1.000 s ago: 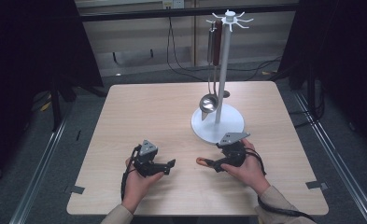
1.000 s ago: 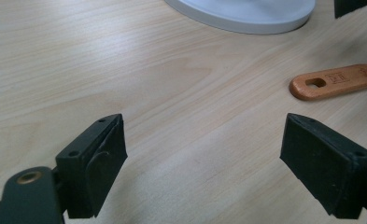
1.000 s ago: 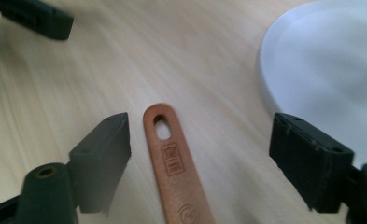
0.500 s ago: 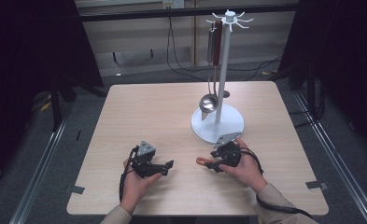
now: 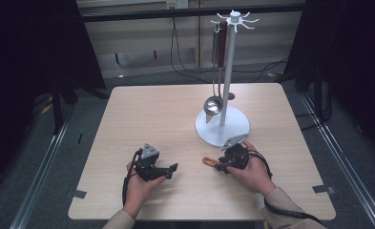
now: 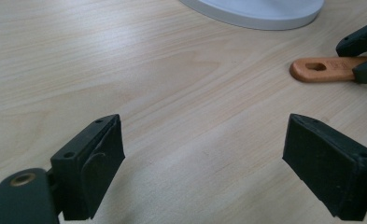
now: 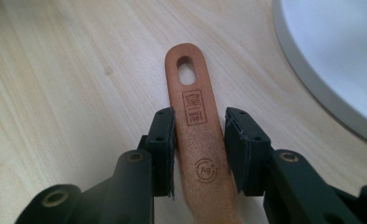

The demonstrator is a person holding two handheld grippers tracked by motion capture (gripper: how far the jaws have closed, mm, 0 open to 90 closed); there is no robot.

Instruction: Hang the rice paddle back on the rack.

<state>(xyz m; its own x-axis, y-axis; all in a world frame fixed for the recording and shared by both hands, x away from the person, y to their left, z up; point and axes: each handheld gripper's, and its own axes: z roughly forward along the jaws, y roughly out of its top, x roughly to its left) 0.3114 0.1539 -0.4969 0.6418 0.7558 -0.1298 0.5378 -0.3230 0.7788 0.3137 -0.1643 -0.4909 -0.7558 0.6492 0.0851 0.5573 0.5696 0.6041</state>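
1. My left hand rests low at the near left of the table, forearm coming in from the near edge, wrist roughly level.
2. The left gripper points toward the right, its two black jaws spread wide apart with nothing between the pads.
3. My right hand lies at the near right, forearm angled in from the near right corner.
4. The right gripper points left, toward the other gripper, well apart from it.
5. Its jaws have just been closing and now stand narrow; whether the pads press yet I cannot tell.
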